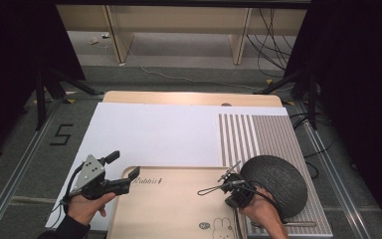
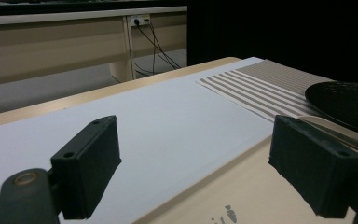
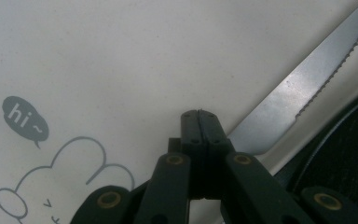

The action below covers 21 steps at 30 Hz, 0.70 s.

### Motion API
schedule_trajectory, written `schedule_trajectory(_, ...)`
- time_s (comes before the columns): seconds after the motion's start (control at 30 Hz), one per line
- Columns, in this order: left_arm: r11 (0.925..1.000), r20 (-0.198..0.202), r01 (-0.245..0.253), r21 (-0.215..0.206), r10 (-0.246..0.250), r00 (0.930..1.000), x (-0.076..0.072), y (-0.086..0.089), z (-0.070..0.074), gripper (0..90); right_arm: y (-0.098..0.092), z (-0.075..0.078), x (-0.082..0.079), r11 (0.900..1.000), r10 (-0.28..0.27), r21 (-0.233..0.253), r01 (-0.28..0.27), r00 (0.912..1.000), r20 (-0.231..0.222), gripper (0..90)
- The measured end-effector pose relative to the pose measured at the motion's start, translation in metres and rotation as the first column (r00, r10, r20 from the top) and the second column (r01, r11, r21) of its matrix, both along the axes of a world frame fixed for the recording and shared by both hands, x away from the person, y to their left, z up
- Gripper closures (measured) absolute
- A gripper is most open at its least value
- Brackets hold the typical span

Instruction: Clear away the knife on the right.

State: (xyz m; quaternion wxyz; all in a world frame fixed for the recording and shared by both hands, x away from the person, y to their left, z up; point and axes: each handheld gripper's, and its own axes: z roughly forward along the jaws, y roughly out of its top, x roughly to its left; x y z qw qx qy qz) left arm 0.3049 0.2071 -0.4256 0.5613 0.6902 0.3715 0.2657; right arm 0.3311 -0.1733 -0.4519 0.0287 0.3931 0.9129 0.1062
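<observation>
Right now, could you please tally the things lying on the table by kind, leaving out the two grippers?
Wooden board with rabbit print: 1
Black plate: 1
Serrated knife: 1
Striped placemat: 1
White sheet: 1
Total: 5

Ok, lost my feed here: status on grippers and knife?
Left gripper open at the wooden board corner. Right gripper shut beside the serrated knife; grip unclear. Black plate close by.
</observation>
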Motion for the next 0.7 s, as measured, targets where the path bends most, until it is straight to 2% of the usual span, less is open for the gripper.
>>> schedule_trajectory(0.43, 1.0000, -0.001, 0.000, 0.001, 0.000, 1.0000, 0.001, 0.000, 0.000, 15.8, -0.005, 0.002, -0.001, 1.000, -0.009, 0.015, 0.008, 0.9999, 0.008, 90.0)
schedule_trajectory(0.53, 1.0000, -0.002, 0.001, 0.003, -0.001, 1.0000, 0.001, -0.001, 0.000, 15.8, -0.009, 0.006, -0.001, 0.998, -0.009, 0.064, 0.007, 0.9997, 0.022, 85.0)
schedule_trajectory(0.7, 1.0000, -0.004, 0.000, 0.003, 0.000, 1.0000, 0.001, -0.001, 0.000, 15.8, -0.013, 0.014, -0.003, 0.988, -0.011, 0.153, 0.004, 0.9989, 0.045, 74.3)
